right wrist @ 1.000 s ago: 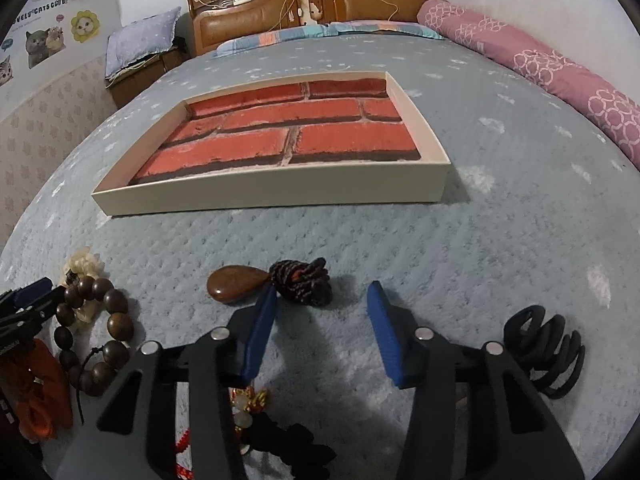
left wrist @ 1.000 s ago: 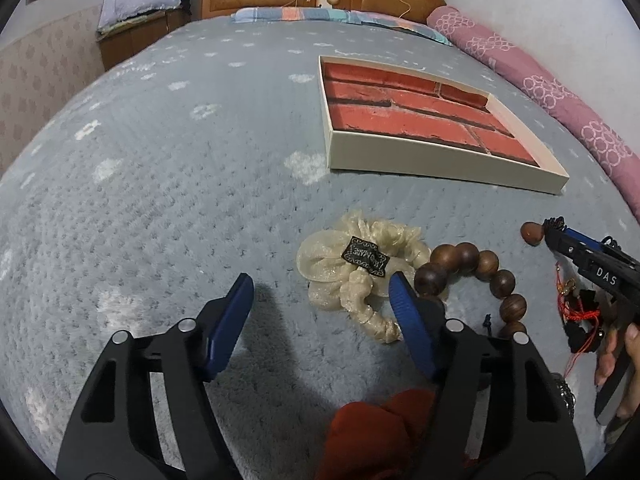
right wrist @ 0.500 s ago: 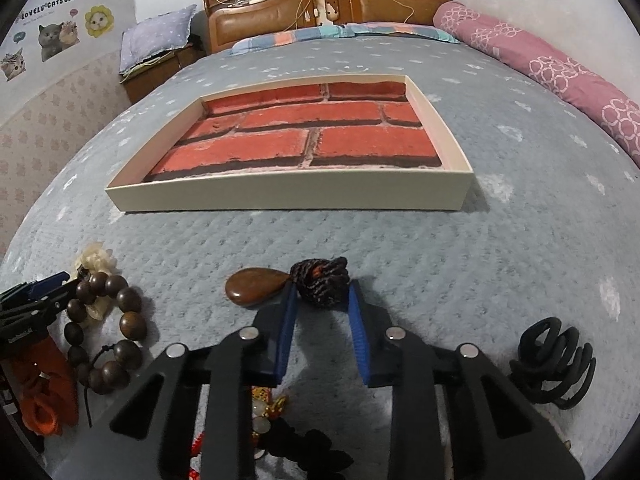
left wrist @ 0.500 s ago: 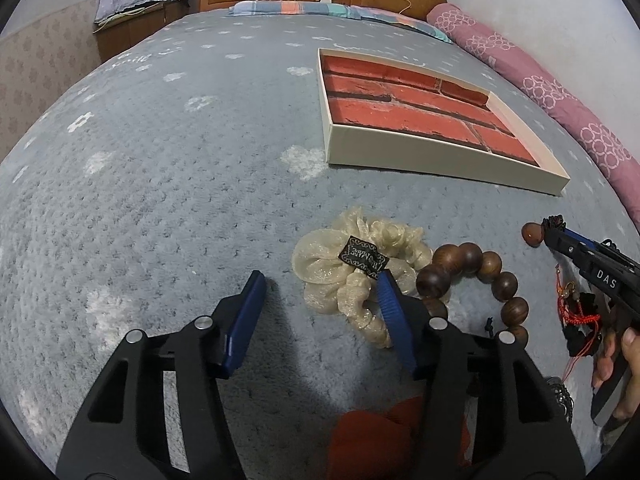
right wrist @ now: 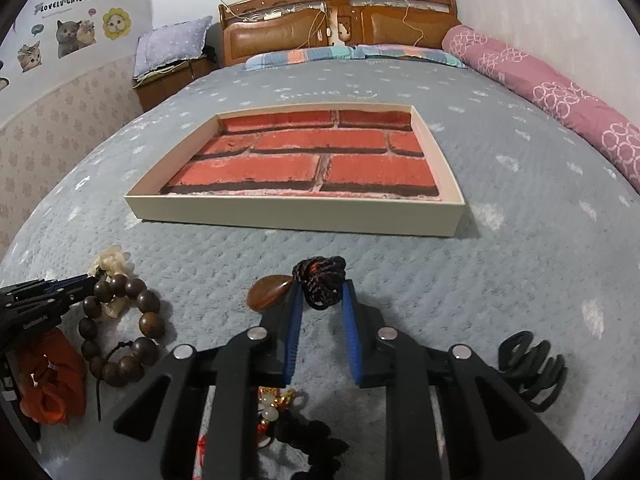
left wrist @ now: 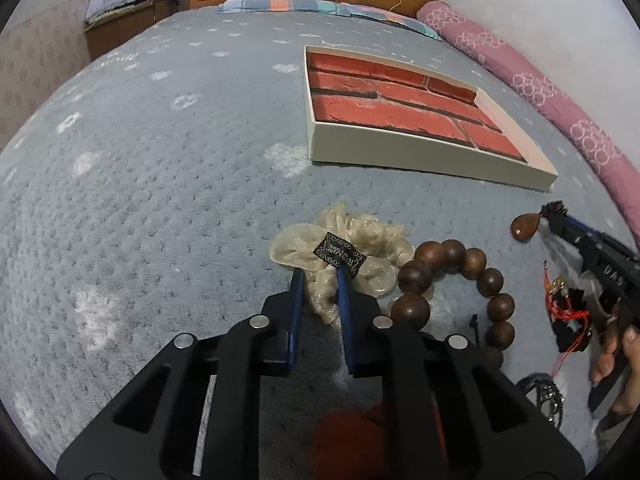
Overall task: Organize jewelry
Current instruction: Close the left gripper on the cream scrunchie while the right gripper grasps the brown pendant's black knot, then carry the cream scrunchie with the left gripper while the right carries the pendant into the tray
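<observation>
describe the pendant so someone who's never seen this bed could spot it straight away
On the grey bedspread, look just in front of the brick-printed tray. The pendant is a glossy brown teardrop, joined to a bundle of dark cord; the wooden beads nearby are round.

A grey-blue bed (right wrist: 520, 280) is carrying a shallow brick-lined tray (right wrist: 296, 216). Nearer, a cream scrunchie (left wrist: 360, 240), wooden bead bracelet (left wrist: 452, 276), brown teardrop pendant (right wrist: 268, 292), orange cloth (right wrist: 52, 384) and black spiral hair tie (right wrist: 532, 368) are lying on it.
</observation>
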A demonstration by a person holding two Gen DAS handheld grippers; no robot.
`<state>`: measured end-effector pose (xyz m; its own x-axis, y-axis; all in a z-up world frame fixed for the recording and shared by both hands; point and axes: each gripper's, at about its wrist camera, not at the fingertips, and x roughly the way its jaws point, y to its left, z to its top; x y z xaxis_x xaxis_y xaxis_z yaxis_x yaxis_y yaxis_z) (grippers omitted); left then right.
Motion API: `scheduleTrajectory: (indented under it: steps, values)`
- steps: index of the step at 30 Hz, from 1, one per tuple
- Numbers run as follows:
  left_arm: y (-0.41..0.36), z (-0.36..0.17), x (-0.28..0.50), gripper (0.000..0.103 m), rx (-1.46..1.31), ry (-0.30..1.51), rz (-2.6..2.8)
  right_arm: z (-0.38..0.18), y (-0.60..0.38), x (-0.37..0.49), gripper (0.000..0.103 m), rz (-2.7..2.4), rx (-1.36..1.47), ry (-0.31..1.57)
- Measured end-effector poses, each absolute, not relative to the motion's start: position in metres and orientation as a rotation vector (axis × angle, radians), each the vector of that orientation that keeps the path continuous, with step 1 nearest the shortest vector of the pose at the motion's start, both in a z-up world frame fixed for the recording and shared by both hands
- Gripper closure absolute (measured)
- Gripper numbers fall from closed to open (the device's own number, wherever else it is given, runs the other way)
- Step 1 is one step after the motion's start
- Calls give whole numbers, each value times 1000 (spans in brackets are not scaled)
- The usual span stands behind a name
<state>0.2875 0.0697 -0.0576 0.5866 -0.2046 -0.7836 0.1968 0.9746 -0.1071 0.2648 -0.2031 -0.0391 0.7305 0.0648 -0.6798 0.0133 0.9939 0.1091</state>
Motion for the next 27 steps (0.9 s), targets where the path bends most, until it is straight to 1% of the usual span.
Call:
scheduleTrajectory:
  steps: [9,27]
  values:
    - [60,-45,282,95,52,894,-211,-31,-213,257,83,41,95,728]
    - [55,14,278,95,10,799,-222,-18,-231,251,83,60,117,693]
